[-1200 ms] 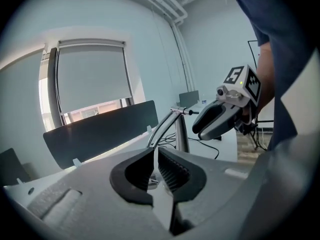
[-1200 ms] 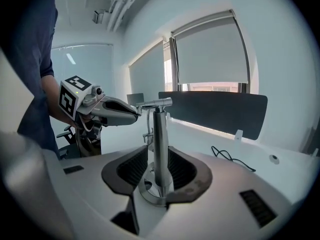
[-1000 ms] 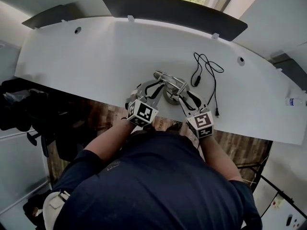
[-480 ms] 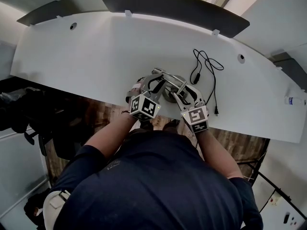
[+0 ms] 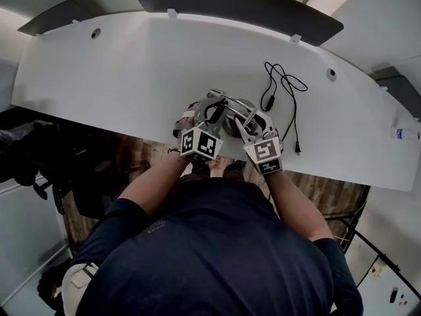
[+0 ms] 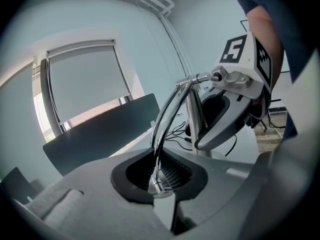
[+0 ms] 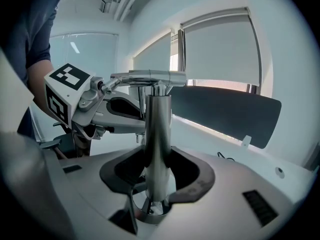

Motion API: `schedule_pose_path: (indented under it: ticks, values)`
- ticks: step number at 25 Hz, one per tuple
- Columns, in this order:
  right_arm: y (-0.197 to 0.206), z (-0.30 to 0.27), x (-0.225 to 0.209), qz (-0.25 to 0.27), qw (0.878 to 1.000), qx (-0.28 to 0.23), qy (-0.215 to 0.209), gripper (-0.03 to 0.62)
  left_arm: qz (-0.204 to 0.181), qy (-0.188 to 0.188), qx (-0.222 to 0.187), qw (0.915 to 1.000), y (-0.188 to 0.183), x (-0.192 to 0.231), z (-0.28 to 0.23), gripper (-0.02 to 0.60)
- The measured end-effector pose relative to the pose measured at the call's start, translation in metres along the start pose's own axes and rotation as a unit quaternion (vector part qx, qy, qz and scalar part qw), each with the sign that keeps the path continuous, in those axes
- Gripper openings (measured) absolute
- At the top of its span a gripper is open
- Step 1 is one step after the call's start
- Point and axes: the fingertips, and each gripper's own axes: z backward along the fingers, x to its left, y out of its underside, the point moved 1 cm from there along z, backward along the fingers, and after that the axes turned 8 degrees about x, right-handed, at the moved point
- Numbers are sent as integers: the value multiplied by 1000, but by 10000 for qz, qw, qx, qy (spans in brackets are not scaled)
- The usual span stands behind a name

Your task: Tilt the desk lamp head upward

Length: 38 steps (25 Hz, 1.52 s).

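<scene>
— Around the lamp (image 5: 231, 112)?
— Stands mid-way along the front edge of a white, curved tabletop (image 5: 131, 71). Behind and to the right of the base, a black cord (image 5: 284, 89), looped, with the plug end near the front edge. Along the far edge, a dark panel (image 5: 237, 5). At the far right, a small bottle (image 5: 402, 135), well apart from everything else.

— In the way of the lamp head?
— Only the left tool (image 6: 158, 170) and right tool (image 7: 157, 180), close together at the lamp, with forearms reaching in from the front edge. Cord clear of both.

— Direction of the lamp head (image 6: 165, 120)?
— A slim chrome bar. Leaves the joint on top of the upright post (image 7: 157, 129), runs out to the person's left and curves downward. Ends low, inside the left tool.

— Grip?
— Left tool: just narrowed, now pinching the low end of the bar between ribbed pads. Right tool: also just narrowed, clamped round the post a little above the round base.
</scene>
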Motion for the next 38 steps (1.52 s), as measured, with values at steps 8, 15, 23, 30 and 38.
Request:
schedule_pose_path:
  ticks: [8, 15, 23, 30, 38]
  values:
    - [1, -3, 0, -156, 9998, -107, -92, 160, -483, -52, 237, 9985, 0, 0, 0, 37]
    - [3, -5, 2, -192, 9998, 41, -65, 158, -599, -15, 493, 9970, 0, 5, 0, 35]
    - [2, -5, 3, -194, 9996, 203, -68, 158, -697, -144, 677, 9952, -3, 14, 6, 35]
    - [5, -5, 1, -270, 9992, 290, -111, 158, -1184, -603, 627, 9892, -22, 37, 24, 52]
    - [5, -5, 3, -179, 9985, 496, -122, 158, -1998, -879, 630, 9739, -47, 49, 47, 69]
